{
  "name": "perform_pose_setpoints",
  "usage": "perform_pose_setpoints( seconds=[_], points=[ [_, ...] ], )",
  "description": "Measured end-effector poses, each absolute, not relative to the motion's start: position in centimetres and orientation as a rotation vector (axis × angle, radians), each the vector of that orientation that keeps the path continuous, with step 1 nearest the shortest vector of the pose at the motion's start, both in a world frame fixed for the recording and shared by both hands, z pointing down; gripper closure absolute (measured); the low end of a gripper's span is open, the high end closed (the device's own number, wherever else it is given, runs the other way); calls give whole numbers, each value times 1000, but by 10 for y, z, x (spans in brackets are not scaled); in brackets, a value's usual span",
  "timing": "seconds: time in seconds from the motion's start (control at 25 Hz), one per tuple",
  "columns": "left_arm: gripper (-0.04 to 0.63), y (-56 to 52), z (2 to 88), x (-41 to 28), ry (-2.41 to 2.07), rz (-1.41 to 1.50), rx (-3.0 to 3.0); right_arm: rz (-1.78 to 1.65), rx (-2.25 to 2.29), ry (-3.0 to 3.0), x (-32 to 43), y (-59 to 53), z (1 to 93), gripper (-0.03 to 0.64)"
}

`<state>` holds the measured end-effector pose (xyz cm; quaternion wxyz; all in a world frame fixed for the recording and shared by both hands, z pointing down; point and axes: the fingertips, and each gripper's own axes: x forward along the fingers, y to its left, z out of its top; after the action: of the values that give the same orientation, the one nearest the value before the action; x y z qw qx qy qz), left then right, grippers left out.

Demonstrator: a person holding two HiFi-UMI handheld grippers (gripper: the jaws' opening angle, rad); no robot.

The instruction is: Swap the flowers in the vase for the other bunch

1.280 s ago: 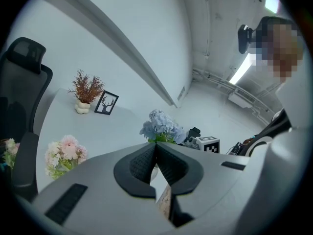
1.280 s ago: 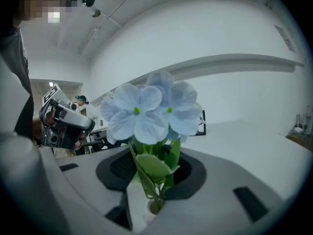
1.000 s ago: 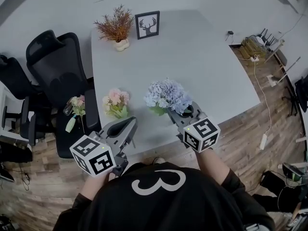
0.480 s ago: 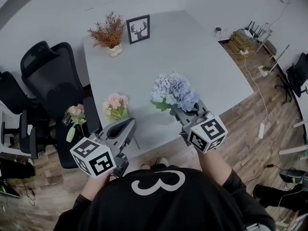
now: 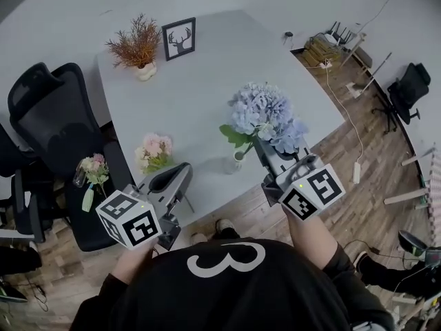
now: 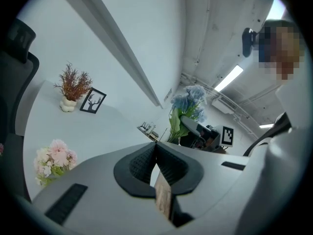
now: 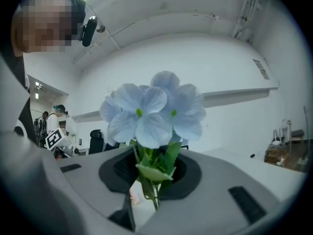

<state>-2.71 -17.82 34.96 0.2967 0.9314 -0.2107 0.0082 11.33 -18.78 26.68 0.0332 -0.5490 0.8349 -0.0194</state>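
Stems of the pale blue artificial flower bunch (image 5: 265,112) (image 7: 154,111) are pinched between the jaws of the right hand-held gripper (image 5: 262,148) (image 7: 149,174). The jaws stand narrow, with their dark pads pressing on the green stalks and leaves. The blossoms stand upright above the jaws. This hand-held gripper is over the near right part of the pale grey worktop (image 5: 207,81). A small pale vase (image 5: 238,160) stands on the worktop just under the bunch. A green stalk reaches down toward its mouth, but the head view does not show whether the stalk ends are inside it.

The left hand-held gripper (image 5: 182,171) (image 6: 155,146) is at the near left edge of the worktop. Its jaws meet at the tips with nothing between them. Just beyond it, the pink artificial flower bunch (image 5: 153,150) (image 6: 54,158) rests on the worktop, apart from both hand-held grippers and well left of the vase.

At the far side of the worktop, a rust-coloured dried plant in a cream pot (image 5: 138,43) (image 6: 73,84) stands beside a black-framed deer picture (image 5: 178,38) (image 6: 93,101). Black office chairs (image 5: 41,109) stand left of the worktop, and another small pink and green posy (image 5: 89,171) sits by the nearer one.
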Motion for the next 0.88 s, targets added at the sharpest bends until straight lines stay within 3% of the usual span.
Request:
perform_pose_setpoints(
  seconds=[0.32, 0.88],
  points=[
    [584, -188, 338, 2, -576, 8, 2504, -71, -1717, 2585, 156, -192, 266, 534],
    [584, -203, 353, 70, -725, 60, 2440, -507, -1678, 2703, 245, -244, 380, 549]
  ],
)
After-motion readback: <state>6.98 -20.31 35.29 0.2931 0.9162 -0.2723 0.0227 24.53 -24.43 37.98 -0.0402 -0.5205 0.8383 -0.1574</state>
